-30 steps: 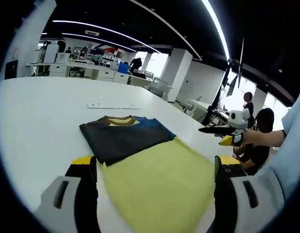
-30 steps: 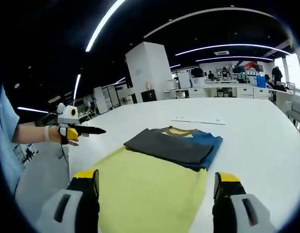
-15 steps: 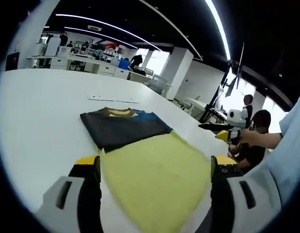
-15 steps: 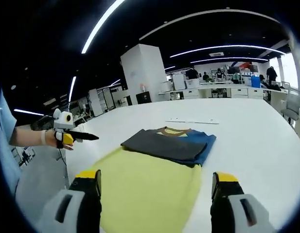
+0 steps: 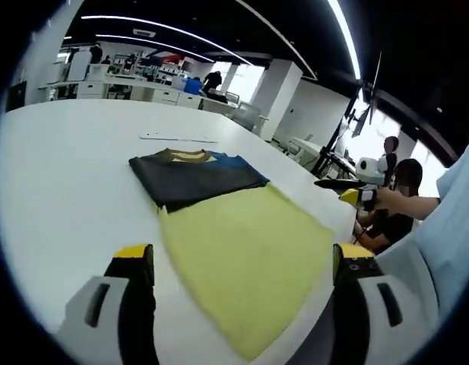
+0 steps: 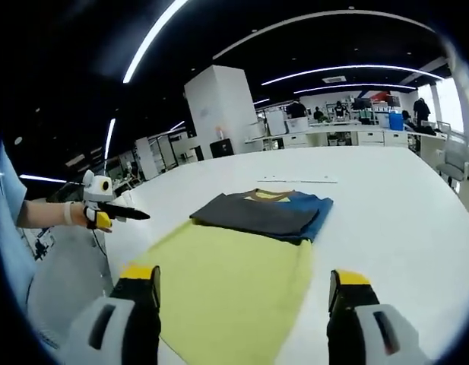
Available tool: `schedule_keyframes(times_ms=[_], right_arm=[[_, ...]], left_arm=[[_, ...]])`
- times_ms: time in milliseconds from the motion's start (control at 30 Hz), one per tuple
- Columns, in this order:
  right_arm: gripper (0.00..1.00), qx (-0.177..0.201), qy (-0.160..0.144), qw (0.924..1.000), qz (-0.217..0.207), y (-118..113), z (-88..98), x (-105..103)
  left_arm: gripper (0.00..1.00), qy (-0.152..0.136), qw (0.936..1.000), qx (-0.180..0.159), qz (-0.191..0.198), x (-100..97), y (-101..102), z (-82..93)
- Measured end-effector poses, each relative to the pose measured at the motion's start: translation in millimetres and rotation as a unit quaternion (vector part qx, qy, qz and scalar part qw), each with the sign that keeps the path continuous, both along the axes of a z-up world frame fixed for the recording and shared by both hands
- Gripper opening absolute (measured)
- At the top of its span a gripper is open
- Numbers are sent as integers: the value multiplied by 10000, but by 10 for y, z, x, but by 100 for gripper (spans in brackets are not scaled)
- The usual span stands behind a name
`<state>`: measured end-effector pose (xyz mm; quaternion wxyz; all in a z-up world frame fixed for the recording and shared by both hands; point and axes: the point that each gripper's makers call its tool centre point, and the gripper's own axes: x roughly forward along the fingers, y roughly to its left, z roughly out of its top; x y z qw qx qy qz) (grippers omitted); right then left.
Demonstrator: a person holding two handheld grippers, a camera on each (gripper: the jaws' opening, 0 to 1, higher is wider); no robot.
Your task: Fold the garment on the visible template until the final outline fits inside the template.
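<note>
Both tools slightly farther back from the folded garment [image 5: 194, 175].

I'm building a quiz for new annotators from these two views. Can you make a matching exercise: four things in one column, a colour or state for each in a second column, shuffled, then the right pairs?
Things:
1. garment
2. template
3. table
4. right gripper

Colour or state:
A. white, bare surface
B. yellow-green, flat sheet
C. open, holding nothing
D. folded, dark grey and blue

Pairs: 1-D, 2-B, 3-A, 4-C
</note>
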<state>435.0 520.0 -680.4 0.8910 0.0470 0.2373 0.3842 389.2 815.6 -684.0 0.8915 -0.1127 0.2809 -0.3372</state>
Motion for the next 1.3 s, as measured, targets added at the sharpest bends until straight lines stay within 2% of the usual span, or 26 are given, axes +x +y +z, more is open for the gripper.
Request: schedule_keyframes(times_ms=[167, 233, 267, 433, 533, 567, 667, 767, 800, 900, 933, 967, 1033, 1100, 1300], right_arm=[[90, -92, 2, 10000, -18, -77, -33, -66], [90, -95, 39, 9999, -11, -107, -66, -115], [89, -138, 61, 9999, -10, -122, -90, -138], [81, -306, 249, 9992, 3, -205, -281, -275], [79, -375, 350, 9987, 22, -229, -364, -363], [78, -432, 359, 9984, 36, -238, -385, -386], [72, -982, 373, 9942, 223, -328, -535, -504], [66, -758, 557, 9954, 169, -335, -570, -567], [63, -752, 648, 9950, 135, -365, -597, -588], [57, -822, 665, 9943, 128, -400, -632, -631], [55, -1060, 706, 9916, 236, -431, -681, -675], [54, -1342, 669, 9879, 401, -446, -729, -720], [52, -1241, 631, 9895, 392, -417, -728, -735], [49, -1189, 780, 9893, 339, -428, -758, -746], [42, -1158, 871, 9888, 359, -425, -776, -775]], left_arm=[[94, 133, 9999, 64, -33, -116, 52, -29], [93, 191, 9995, 221, -117, -178, 71, -76], [93, 221, 9991, 315, -184, -224, 70, -104], [92, 453, 9980, 364, -231, -337, 67, -220], [90, 496, 9977, 411, -230, -398, 73, -277], [90, 525, 9977, 379, -216, -425, 74, -290], [85, 615, 9972, 408, -113, -462, 136, -337], [74, 751, 9967, 289, -101, -532, 149, -346], [73, 773, 9967, 233, -63, -546, 151, -348], [72, 878, 9959, 223, -44, -597, 157, -393], [70, 922, 9955, 216, -61, -621, 153, -412], [68, 1093, 9937, 241, -97, -678, 149, -463], [67, 1200, 9921, 333, -144, -729, 143, -536], [64, 1373, 9889, 506, -238, -806, 151, -608], [56, 1490, 9861, 676, -276, -858, 152, -710]])
